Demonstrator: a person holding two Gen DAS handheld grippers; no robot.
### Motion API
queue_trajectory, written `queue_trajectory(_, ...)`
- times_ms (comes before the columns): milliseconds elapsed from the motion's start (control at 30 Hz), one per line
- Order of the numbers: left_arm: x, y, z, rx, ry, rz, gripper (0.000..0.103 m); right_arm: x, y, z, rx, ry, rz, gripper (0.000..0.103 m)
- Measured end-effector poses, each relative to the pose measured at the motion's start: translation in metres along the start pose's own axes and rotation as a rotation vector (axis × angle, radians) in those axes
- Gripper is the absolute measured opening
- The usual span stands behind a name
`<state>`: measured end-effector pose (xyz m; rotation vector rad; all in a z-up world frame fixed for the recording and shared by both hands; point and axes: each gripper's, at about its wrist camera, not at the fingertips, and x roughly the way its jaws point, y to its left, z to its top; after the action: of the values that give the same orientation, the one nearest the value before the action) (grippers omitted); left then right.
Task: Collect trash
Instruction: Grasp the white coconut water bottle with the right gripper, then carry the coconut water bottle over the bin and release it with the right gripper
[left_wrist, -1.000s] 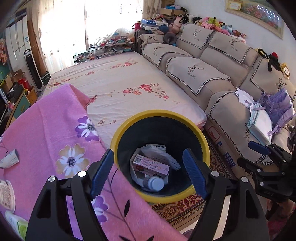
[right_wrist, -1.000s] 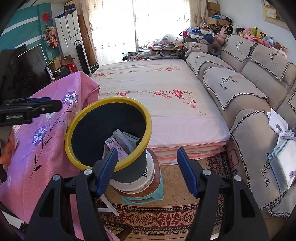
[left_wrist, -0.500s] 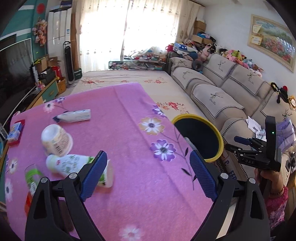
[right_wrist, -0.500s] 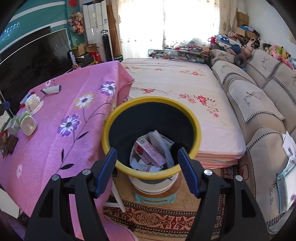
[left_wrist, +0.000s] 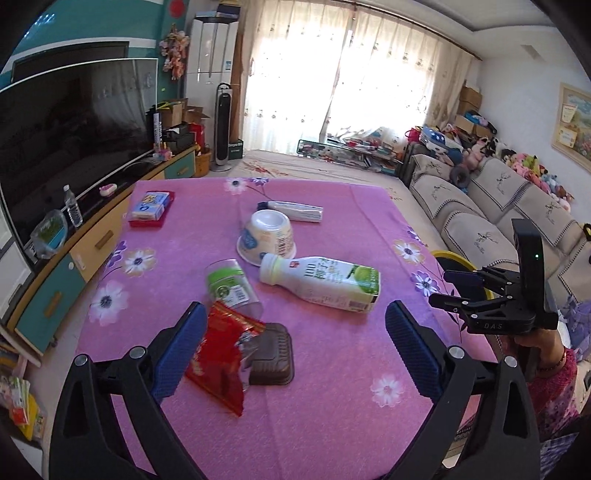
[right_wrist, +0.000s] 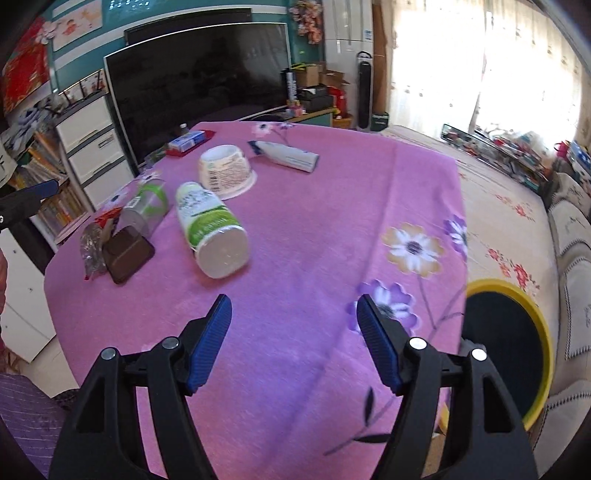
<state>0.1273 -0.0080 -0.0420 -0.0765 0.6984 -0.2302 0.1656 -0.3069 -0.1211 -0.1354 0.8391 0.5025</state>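
Trash lies on the pink flowered tablecloth (left_wrist: 332, 387): a red wrapper (left_wrist: 221, 354), a brown plastic tray (left_wrist: 273, 354), a clear cup with a green label (left_wrist: 231, 288), a white-and-green bottle (left_wrist: 321, 282) on its side, an upturned white tub (left_wrist: 267, 236) and a tube (left_wrist: 291, 211). My left gripper (left_wrist: 295, 312) hovers over the near edge, its jaws opening, nothing between them; the wrapper lies just beyond its left finger. My right gripper (right_wrist: 293, 302) is open and empty over bare cloth, short of the bottle (right_wrist: 210, 225). The yellow-rimmed bin (right_wrist: 539, 321) stands off the table's right side.
A blue box on a red pack (left_wrist: 151, 208) sits at the table's far left corner. A television (left_wrist: 70, 122) and low cabinet run along the left. A sofa (left_wrist: 480, 206) stands to the right behind the bin. A hand (left_wrist: 535, 339) holds the right gripper.
Both views swung from the bin over to the table. The left jaws spread wider. The trash on the table has come into view close ahead.
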Motion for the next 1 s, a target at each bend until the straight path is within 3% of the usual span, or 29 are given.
queue_trajectory(233, -0.009, 0.028, -0.013, -0.049, -0.006, 0.019, 0.096, 0.039, 0.041, 0.034, -0.104, 0.016, 0.149, 0.073)
queue_trajectory(667, -0.009, 0.025, -0.022, -0.058, 0.006, 0.019, 0.096, 0.099, 0.066, 0.057, -0.180, 0.078, 0.133, 0.074)
queue_trajectory(900, -0.002, 0.018, -0.023, -0.043, 0.017, 0.003, 0.096, 0.100, 0.071, 0.054, -0.178, 0.102, 0.147, 0.052)
queue_trajectory(1000, 0.000, 0.015, -0.024, -0.038, 0.019, -0.003, 0.096, 0.096, 0.071, 0.049, -0.171, 0.101, 0.132, 0.049)
